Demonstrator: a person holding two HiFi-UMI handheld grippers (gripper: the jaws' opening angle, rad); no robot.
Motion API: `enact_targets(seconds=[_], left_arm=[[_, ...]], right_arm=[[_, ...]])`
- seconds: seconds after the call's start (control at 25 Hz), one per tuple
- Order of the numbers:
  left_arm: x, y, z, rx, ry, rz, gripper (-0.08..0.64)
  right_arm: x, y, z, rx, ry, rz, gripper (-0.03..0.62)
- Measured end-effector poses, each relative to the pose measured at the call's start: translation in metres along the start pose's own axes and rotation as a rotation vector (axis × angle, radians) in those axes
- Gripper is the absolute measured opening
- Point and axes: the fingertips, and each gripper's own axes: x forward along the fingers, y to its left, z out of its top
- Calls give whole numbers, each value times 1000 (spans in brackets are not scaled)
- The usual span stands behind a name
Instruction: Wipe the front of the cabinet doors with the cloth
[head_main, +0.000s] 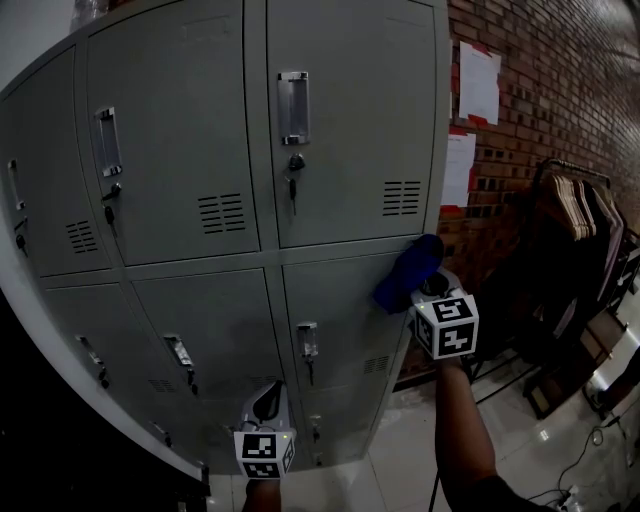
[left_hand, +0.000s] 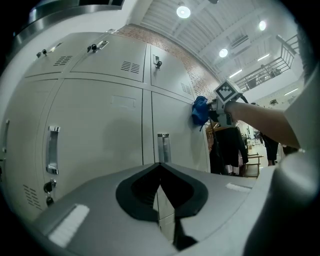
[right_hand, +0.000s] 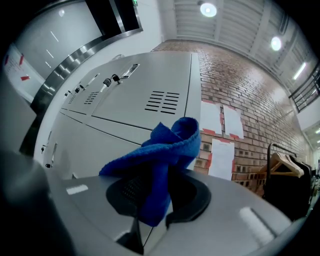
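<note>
Blue cloth (head_main: 408, 272) is clamped in the right tongs (head_main: 428, 292). In the right gripper view the jaws are closed on one fold of it, and the rest of the cloth bunches up above them. The cloth lies against the front of the grey metal cabinet (head_main: 180, 150), at the upper right corner of the lower right door (head_main: 335, 310), just under the seam with the upper right door (head_main: 350, 120).

The left tongs (head_main: 264, 400) are low, in front of the bottom part of the cabinet and well apart from the cloth. Their jaws are together and hold nothing.

Each door that shows fully has a metal handle and vent slots. To the right of the cabinet stands a brick wall (head_main: 545, 110) with paper sheets (head_main: 480, 80) on it, and near it a rack of clothes hangers (head_main: 580, 205).
</note>
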Motion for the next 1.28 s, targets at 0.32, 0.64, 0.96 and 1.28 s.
enact_targets(seconds=[0.32,0.64,0.96,1.28], left_arm=[[-5,3,-5,-2,9,10,17],[-22,29,-7,-8,9,62,17],[-48,63,-9,-16,13,133,17],[-49,64,-9,-10,19,124,17]], right_arm=[[-13,47,3,-8,-45,46,84],[1,175,8,-10,-65,257,84],[17,219,11,-79,-45,274,81],[16,212,10,-61,-39,282,80]])
